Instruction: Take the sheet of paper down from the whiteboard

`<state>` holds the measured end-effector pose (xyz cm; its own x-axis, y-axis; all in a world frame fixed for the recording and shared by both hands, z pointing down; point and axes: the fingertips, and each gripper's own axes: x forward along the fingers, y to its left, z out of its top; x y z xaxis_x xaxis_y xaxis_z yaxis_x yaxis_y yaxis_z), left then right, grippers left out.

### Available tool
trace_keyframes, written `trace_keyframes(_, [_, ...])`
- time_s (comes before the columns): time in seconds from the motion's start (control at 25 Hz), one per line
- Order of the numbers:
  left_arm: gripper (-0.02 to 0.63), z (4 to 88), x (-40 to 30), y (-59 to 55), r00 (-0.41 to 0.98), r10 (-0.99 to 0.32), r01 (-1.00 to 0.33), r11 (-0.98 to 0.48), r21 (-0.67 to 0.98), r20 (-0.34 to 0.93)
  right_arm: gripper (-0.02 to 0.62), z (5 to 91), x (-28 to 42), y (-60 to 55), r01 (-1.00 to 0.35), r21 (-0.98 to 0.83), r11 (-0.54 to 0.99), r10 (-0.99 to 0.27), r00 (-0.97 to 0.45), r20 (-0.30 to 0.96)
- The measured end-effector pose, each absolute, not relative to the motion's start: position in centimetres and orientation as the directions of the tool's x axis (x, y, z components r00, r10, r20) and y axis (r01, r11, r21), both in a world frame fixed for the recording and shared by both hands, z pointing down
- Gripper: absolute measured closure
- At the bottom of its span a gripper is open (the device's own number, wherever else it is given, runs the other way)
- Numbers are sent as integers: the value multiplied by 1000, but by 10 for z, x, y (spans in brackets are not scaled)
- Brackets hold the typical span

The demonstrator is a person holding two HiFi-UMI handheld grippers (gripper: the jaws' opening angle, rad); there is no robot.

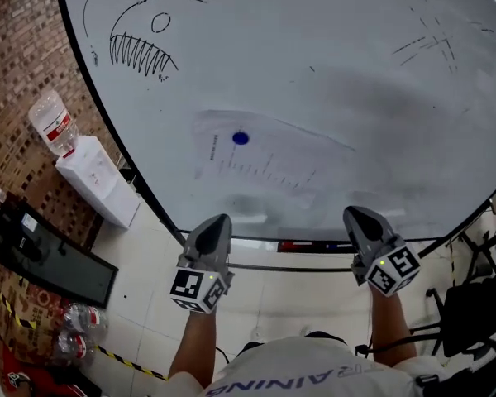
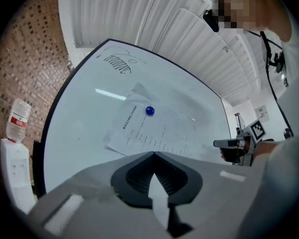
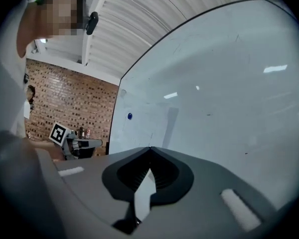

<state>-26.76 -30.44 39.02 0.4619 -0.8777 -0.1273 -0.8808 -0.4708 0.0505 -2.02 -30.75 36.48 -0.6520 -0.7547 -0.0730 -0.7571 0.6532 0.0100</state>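
Paper: flat on whiteboard, pinned by blue magnet, not yet taken down. Hangs ahead of both grippers, above and between their tips. Left gripper: jaws pressed together, nothing between them, touching nothing, pointed at lower part of paper and held short of it. Right gripper: jaws likewise together and empty, facing bare board to the right of paper, apart from the surface.

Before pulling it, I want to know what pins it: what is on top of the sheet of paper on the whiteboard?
One round blue magnet sits on the sheet of paper; nothing else shows on it. The whiteboard surface behind the sheet is covered.
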Motion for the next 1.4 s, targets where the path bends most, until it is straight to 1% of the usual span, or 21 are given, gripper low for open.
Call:
trace_keyframes(0.2, [603, 375, -260, -321, 505, -850, -857, -515, 30, -151, 592, 350, -1, -305, -809, 11, 588, -804, -586, -97])
trace_keyframes(0.4, [603, 335, -237, -339, 537, -827, -843, -530, -90, -168, 592, 334, 15, -313, -821, 3, 570, -814, -566, -130])
trace_keyframes(0.6, [603, 289, -241, -365, 446, -874, -885, -398, -242, -194, 592, 311, 6, -327, -797, 50, 602, -779, -600, -182])
trace_keyframes(0.64, [561, 283, -241, -370, 431, -882, -886, -373, -277, -190, 592, 309, 3, -328, -790, 55, 610, -771, -608, -187])
trace_keyframes(0.68, [503, 277, -239, -374, 419, -889, -883, -352, -311, -183, 592, 308, 1, -328, -785, 58, 617, -765, -615, -190])
trace_keyframes(0.84, [451, 262, -231, -384, 382, -909, -867, -290, -405, -168, 592, 308, -3, -330, -771, 49, 635, -751, -631, -195])
trace_keyframes(1.24, [449, 260, -224, -398, 321, -934, -874, -228, -428, -158, 592, 306, -1, -338, -752, 40, 658, -732, -650, -204])
trace_keyframes(1.32, [468, 260, -226, -398, 309, -937, -880, -215, -424, -164, 592, 305, 0, -340, -751, 39, 659, -731, -651, -206])
trace_keyframes(1.4, [474, 260, -228, -397, 300, -939, -881, -207, -425, -165, 592, 304, 0, -342, -751, 37, 659, -730, -651, -207])
